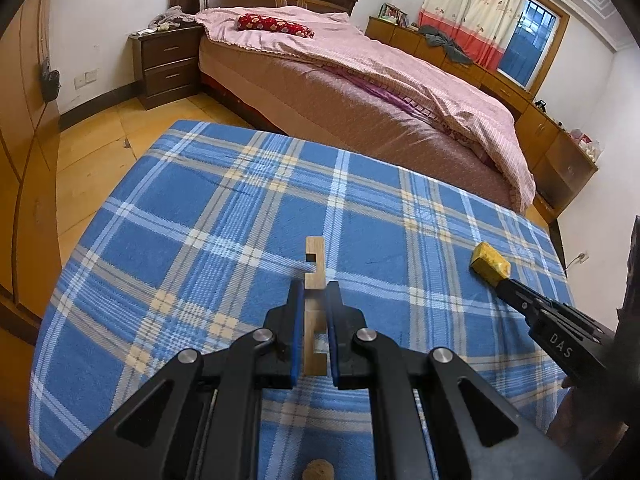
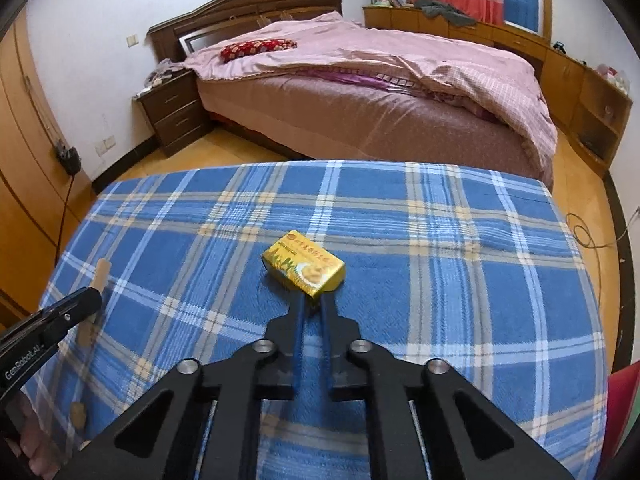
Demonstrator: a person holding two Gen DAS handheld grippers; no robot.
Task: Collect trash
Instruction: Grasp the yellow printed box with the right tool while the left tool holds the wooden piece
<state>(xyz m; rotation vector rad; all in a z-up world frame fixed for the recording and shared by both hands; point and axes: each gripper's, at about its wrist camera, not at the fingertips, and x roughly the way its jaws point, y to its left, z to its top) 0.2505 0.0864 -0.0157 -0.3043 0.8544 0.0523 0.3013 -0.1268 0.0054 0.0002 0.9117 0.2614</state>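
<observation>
the right tool (image 2: 311,300) was clamped on the yellow packet's (image 2: 304,268) near corner; packet's long axis ran slantwise; the left tool (image 1: 313,290) pinched the wooden strip (image 1: 313,268)

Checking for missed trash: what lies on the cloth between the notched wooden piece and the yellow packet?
Nothing: in the left wrist view, only bare blue plaid cloth lies between the wooden piece and the yellow packet.

Wooden piece (image 1: 313,276) lies left of packet (image 1: 490,265) on cloth (image 1: 200,220).
</observation>
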